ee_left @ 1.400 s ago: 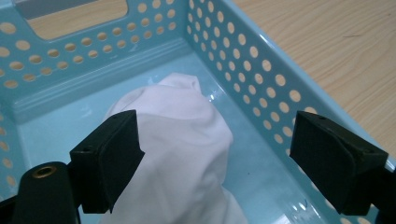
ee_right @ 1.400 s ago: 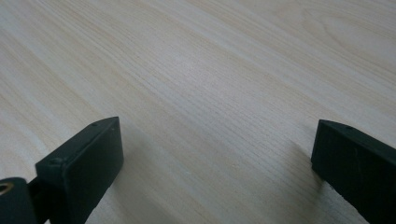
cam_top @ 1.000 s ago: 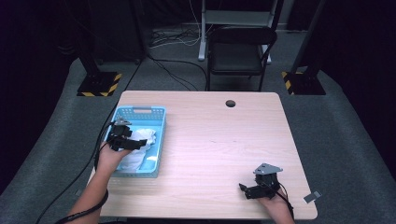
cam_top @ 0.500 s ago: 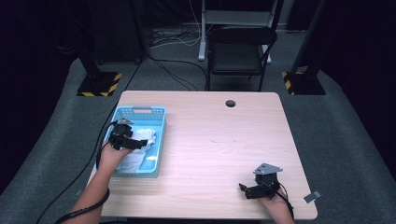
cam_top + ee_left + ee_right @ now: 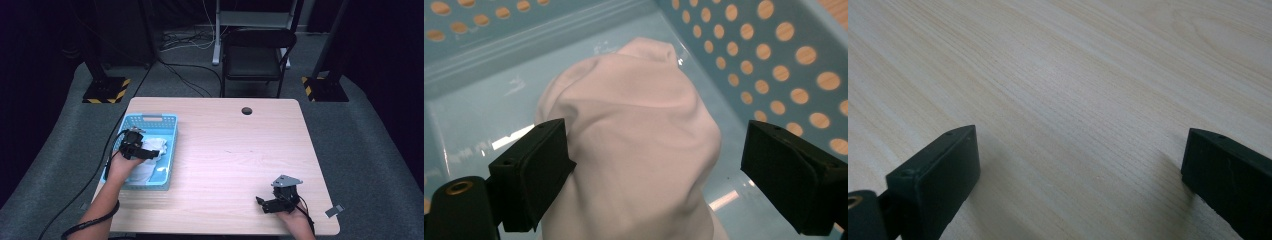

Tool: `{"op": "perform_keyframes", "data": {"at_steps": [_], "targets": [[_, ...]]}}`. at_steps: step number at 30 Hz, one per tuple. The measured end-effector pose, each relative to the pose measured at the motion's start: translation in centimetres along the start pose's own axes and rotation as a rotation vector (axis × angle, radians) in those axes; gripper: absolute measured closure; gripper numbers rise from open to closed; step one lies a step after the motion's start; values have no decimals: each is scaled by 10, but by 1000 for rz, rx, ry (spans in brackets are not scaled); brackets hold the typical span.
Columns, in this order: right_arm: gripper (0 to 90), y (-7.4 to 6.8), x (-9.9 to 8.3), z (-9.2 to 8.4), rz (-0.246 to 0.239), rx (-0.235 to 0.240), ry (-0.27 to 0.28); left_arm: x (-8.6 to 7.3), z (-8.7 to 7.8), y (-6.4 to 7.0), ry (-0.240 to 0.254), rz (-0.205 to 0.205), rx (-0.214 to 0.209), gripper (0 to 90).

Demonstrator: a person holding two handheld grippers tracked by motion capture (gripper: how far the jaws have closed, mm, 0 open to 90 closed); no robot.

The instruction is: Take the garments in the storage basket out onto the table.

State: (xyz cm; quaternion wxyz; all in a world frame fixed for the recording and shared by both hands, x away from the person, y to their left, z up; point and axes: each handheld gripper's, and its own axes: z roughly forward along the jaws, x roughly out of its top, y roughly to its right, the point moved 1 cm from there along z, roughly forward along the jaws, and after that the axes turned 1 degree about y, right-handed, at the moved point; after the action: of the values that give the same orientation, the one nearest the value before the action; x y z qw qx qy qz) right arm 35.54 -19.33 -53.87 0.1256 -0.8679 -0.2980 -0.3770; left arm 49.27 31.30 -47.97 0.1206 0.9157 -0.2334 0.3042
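Observation:
A white cloth point(image 5: 148, 170) point(image 5: 634, 100) lies bunched in a light blue perforated basket point(image 5: 150, 119) point(image 5: 749, 50) at the table's left. My left gripper point(image 5: 151, 153) point(image 5: 654, 150) reaches into the basket and straddles the top of the cloth. Its jaws have just been opening: the cloth sits between them, the left pad point(image 5: 536, 170) at its edge and the right pad point(image 5: 784, 175) clear of it. My right gripper point(image 5: 261, 204) point(image 5: 1078, 165) rests open low over the bare wooden table point(image 5: 240, 150) point(image 5: 1073, 75) near the front right, with nothing between its pads.
A round cable hole point(image 5: 246, 110) sits at the table's far middle. Behind the table stands a black chair point(image 5: 257, 55). A small grey tag point(image 5: 334, 211) lies at the front right corner. Cables trail from the left gripper over the table's left edge.
The left hand has shifted slightly over the basket, staying above the cloth. The right gripper has not moved.

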Motion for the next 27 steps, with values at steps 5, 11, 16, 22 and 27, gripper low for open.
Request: {"op": "perform_keyframes", "data": {"at_steps": [5,11,16,22,27], "targets": [[17,0,0,0,0,0,0,0,4,-1,-18,-4,0,118],[17,0,0,0,0,0,0,0,9,-3,-43,-11,-2,118],[16,0,0,0,0,0,0,0,12,-4,-63,-22,-2,125],[16,0,0,0,0,0,0,1,17,-5,-98,-21,-2,128],[16,0,0,0,0,0,0,2,20,-5,-112,-22,0,129]]}}
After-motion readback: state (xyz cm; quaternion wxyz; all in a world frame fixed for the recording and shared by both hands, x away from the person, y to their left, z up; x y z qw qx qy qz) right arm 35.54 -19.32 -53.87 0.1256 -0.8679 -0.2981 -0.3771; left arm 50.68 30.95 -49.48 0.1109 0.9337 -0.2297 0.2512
